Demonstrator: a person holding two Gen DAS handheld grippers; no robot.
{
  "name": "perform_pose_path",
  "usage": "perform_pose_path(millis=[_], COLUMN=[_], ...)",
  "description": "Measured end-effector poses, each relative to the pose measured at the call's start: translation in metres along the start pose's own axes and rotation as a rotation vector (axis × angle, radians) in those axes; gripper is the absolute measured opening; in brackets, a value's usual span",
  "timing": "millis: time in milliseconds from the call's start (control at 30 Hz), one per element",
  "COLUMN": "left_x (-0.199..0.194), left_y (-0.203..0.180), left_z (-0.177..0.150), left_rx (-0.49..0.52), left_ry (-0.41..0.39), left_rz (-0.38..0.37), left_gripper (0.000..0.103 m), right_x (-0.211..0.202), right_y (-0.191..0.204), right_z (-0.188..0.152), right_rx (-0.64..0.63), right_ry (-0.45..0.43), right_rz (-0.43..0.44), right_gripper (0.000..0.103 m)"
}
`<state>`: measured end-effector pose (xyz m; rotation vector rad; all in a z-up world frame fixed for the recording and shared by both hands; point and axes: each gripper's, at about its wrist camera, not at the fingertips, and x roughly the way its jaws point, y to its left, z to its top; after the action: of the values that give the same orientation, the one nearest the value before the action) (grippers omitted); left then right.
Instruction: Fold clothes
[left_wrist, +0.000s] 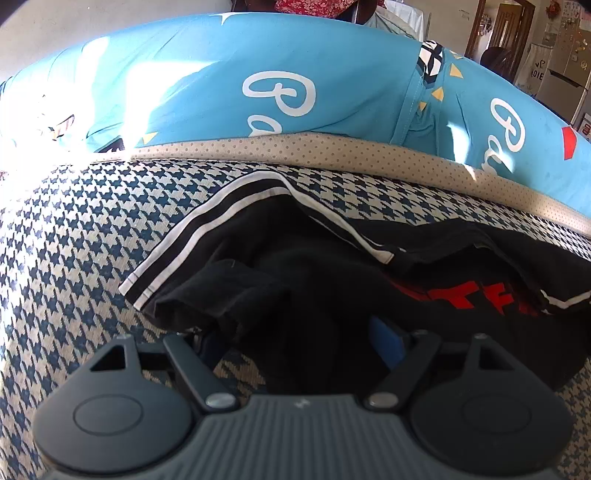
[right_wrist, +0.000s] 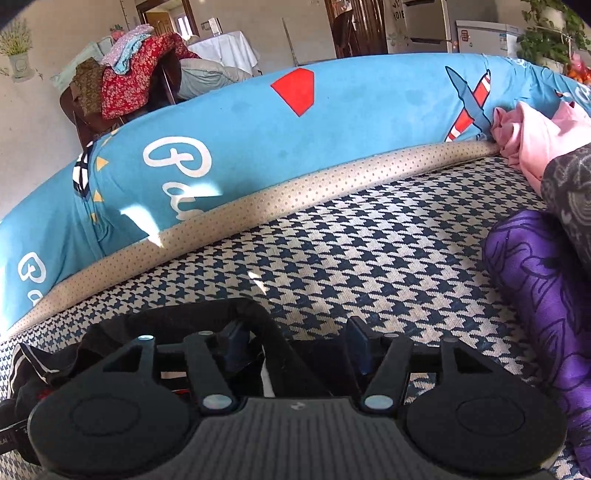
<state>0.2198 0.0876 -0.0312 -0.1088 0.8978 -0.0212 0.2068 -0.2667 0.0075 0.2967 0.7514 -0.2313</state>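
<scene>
- Black garment (left_wrist: 303, 280) (white-striped trim, red lettering partly hidden, unreadable) lies crumpled on the houndstooth sofa seat (left_wrist: 74, 229).
- Judged soft and light; best taken at the striped hem.
- Left gripper (left_wrist: 299, 343): fingers parted around black cloth, grip unconfirmed.
- Right gripper (right_wrist: 295, 347): fingers apart, cloth between.
- Blue backrest cover (right_wrist: 258, 122) reads "Pa…".

houndstooth sofa seat (right_wrist: 369, 251) under black garment (left_wrist: 332, 280)

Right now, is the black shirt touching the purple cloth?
Apart. The right wrist view shows bare houndstooth cover between the black shirt and the purple cloth.
</scene>
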Motion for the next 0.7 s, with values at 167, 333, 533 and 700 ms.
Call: perform_pose_path(millis=[167, 333, 533, 700], left_x=[0.000, -0.002, -0.005, -0.008], left_y=[0.000, -0.001, 0.002, 0.000], left_z=[-0.001, 0.000, 0.000, 0.001], left_rx=[0.003, -0.008, -0.026, -0.034], left_ry=[0.001, -0.004, -0.022, -0.037], left_rz=[-0.002, -0.005, 0.010, 0.016], left_gripper=[0.071, 0.055, 0.042, 0.040], right_x=[-0.006, -0.020, -0.039, -0.040], right_y=[-0.003, 0.000, 0.003, 0.011], right_z=[-0.001, -0.002, -0.008, -0.017], right_rx=[0.014, -0.001, -0.045, -0.063], right_ry=[0.005, -0.004, -0.048, -0.004], right_rz=[0.012, 0.027, 0.011, 0.045], right_gripper=[0.060, 0.060, 0.067, 0.067])
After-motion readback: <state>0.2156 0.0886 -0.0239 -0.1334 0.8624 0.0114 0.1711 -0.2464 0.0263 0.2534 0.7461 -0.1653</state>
